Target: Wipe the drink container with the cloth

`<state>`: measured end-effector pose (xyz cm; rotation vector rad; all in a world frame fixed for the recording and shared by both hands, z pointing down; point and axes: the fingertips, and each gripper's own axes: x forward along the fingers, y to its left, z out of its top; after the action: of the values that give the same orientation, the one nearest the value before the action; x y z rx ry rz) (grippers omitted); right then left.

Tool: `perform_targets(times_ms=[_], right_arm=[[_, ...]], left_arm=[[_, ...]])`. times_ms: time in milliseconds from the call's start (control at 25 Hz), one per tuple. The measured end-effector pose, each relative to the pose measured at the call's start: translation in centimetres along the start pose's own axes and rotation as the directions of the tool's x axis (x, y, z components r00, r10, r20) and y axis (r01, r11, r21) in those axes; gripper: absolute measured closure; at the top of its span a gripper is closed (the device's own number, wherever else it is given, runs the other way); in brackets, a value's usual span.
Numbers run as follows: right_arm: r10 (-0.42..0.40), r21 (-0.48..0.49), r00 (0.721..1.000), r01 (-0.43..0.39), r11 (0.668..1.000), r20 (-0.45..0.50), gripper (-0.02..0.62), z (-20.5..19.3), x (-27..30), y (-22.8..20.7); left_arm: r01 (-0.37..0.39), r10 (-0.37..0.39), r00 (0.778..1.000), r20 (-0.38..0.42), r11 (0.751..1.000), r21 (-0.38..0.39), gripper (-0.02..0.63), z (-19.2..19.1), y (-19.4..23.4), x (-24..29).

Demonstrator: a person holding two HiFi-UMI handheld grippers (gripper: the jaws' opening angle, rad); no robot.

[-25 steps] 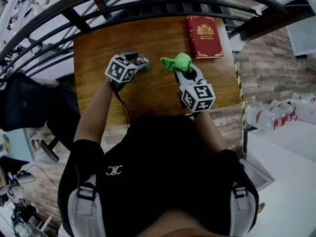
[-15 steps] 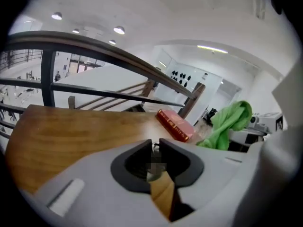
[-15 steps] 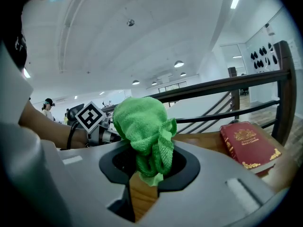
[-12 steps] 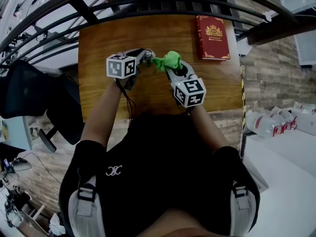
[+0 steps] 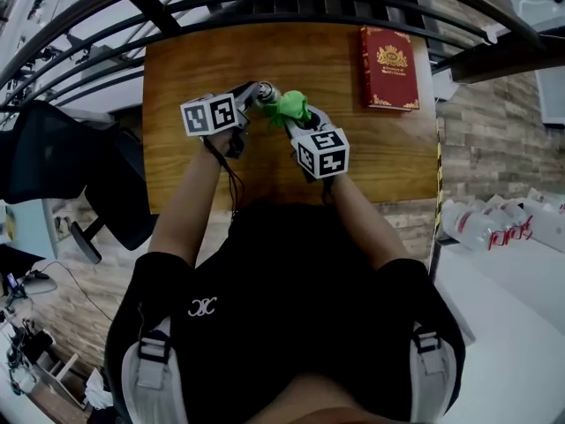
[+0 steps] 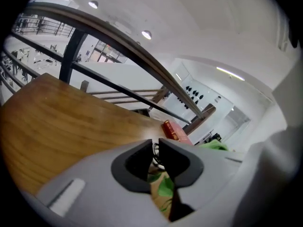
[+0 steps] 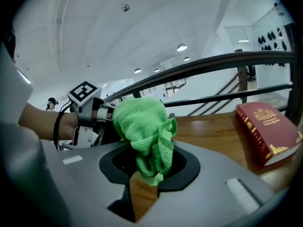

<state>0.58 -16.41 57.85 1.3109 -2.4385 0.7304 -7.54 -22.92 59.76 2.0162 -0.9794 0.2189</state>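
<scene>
Right claw (image 7: 149,163) pinches bunched green cloth (image 7: 142,126) beside silvery drink container (image 5: 265,90) nipped by narrow left claw (image 6: 155,156).

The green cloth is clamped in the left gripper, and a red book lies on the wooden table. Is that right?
Not quite. The green cloth is clamped in the right gripper, not the left. The right gripper view shows it bunched between that gripper's jaws. The red book does lie on the wooden table.

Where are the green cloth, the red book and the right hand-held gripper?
green cloth (image 7: 142,122), right gripper view, its bunched top.
red book (image 5: 389,67), head view, its cover.
right hand-held gripper (image 7: 150,167), right gripper view, between its jaws, shut on the cloth.
</scene>
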Motion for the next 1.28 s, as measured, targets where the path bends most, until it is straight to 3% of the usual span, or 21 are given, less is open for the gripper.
perform_targets(times_ms=[240, 640, 880, 1080, 1280], right_arm=[[0.030, 0.089, 0.997, -0.024, 0.996, -0.069, 0.499, -1.9, 3.8, 0.9], [0.063, 0.167, 0.998, -0.058, 0.984, -0.027, 0.499, -3.6, 4.4, 0.7], [0.006, 0.212, 0.979, 0.038, 0.976, -0.202, 0.498, -8.8, 5.4, -1.8], [0.002, 0.260, 0.963, 0.071, 0.963, -0.270, 0.497, -10.4, 6.4, -1.2], [0.101, 0.247, 0.954, -0.029, 0.969, -0.284, 0.497, -11.6, 7.0, 4.0]], left_arm=[[0.009, -0.007, 0.999, -0.039, 0.999, 0.034, 0.508, 0.2, -0.5, 0.4], [0.032, -0.025, 0.996, -0.080, 0.995, 0.092, 0.508, 0.4, -0.6, 0.6], [0.049, -0.031, 0.994, -0.103, 0.985, 0.167, 0.508, 0.2, -1.4, 0.6], [0.077, -0.057, 0.991, -0.117, 0.981, 0.177, 0.509, 0.0, -1.4, 0.5], [0.080, -0.053, 0.989, -0.139, 0.977, 0.196, 0.509, 0.1, -1.3, 0.6]])
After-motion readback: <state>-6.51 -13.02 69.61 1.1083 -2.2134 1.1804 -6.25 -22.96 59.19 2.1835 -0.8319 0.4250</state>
